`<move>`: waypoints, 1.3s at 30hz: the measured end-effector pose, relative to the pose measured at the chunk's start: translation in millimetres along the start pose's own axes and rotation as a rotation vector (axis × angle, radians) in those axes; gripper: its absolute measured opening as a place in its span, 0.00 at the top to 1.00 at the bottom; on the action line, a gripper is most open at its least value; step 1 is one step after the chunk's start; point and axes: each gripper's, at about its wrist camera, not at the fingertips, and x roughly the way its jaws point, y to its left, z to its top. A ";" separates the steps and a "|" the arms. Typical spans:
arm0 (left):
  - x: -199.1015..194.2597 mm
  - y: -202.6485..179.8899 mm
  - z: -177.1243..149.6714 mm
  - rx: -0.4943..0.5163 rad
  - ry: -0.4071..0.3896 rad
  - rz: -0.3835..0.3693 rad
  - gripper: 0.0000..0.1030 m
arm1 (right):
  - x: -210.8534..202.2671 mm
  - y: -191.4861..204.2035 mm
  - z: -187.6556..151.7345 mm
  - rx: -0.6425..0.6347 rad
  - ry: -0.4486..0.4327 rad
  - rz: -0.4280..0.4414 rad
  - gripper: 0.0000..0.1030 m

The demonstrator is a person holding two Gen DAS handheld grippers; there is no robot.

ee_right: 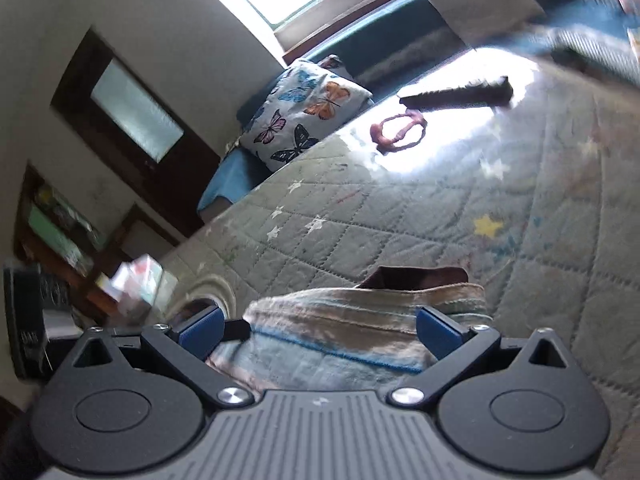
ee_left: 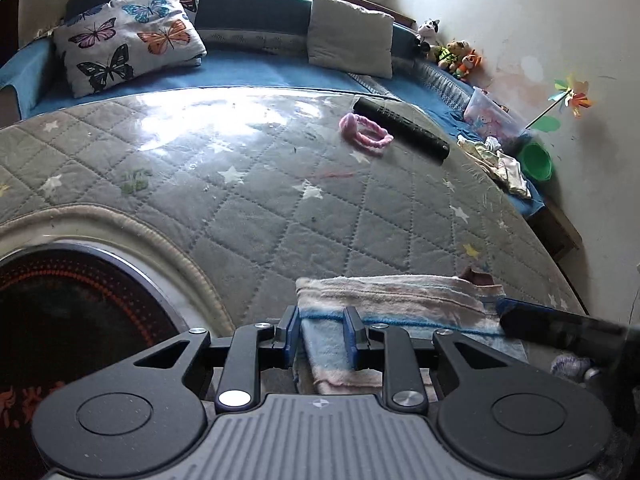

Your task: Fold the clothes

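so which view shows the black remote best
The left wrist view: the black remote lies sharp and whole on the quilted cover, just behind the pink hair band. In the right wrist view the remote is motion-blurred and partly washed out by window glare, so only its dark outline reads.

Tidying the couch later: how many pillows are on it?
2. The butterfly pillow sits at the left end of the couch; the plain grey pillow leans on the backrest toward the right. Others may lie outside the view.
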 end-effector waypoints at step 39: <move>-62.3 -12.2 -76.5 0.106 -0.057 0.009 0.66 | -47.3 136.5 -131.3 -0.666 -0.038 -0.236 0.00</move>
